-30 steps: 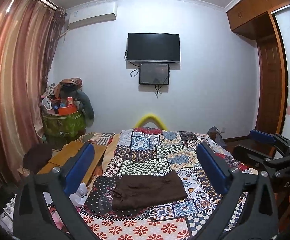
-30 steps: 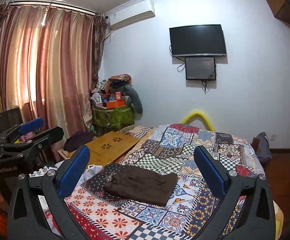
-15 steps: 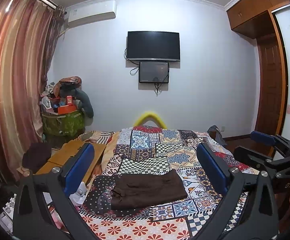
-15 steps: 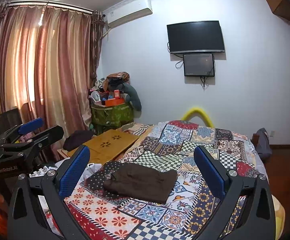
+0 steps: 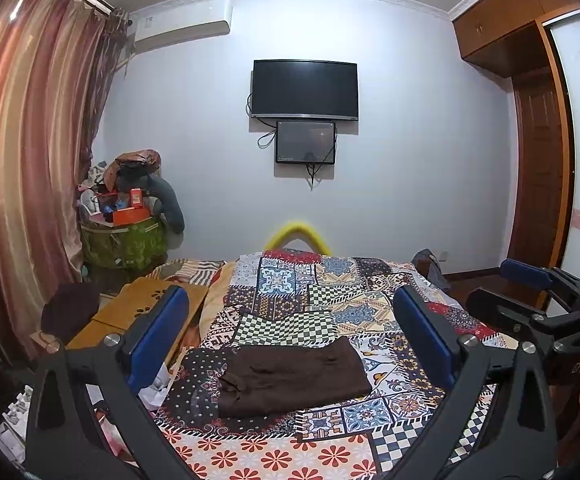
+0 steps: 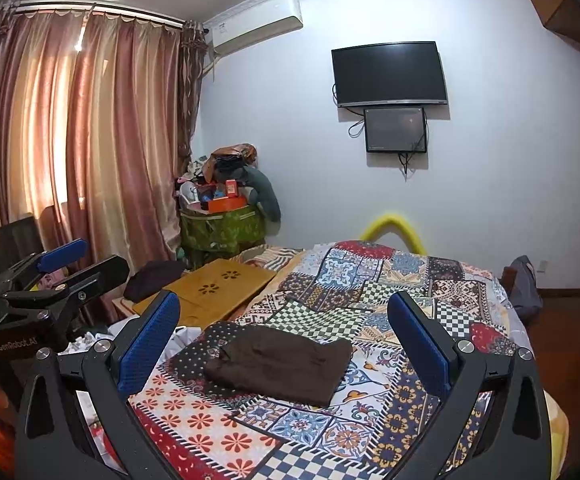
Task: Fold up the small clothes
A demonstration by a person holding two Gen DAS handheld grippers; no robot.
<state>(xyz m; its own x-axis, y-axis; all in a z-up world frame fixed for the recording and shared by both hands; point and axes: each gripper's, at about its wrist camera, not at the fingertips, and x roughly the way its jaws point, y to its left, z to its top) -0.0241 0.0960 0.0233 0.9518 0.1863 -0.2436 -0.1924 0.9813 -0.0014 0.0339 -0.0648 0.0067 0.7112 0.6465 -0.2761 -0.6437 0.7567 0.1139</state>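
A small dark brown garment (image 5: 292, 376) lies folded flat on the patchwork bedspread (image 5: 285, 280); it also shows in the right wrist view (image 6: 277, 364). My left gripper (image 5: 290, 336) is open and empty, held above and in front of the garment, apart from it. My right gripper (image 6: 283, 330) is open and empty, also held back from the garment. The right gripper shows at the right edge of the left wrist view (image 5: 530, 292), the left gripper at the left edge of the right wrist view (image 6: 69, 264).
A wooden lap table (image 6: 213, 292) with a dark cloth (image 6: 153, 274) stands left of the bed. A green basket (image 5: 123, 240) piled with things is in the corner by the curtains (image 5: 21, 160). A TV (image 5: 305, 90) hangs on the far wall. White clutter (image 5: 155, 390) lies at the bed's left edge.
Both grippers have tilted slightly; the room sits a touch lower in view. The garment has not moved and both grippers stay open.
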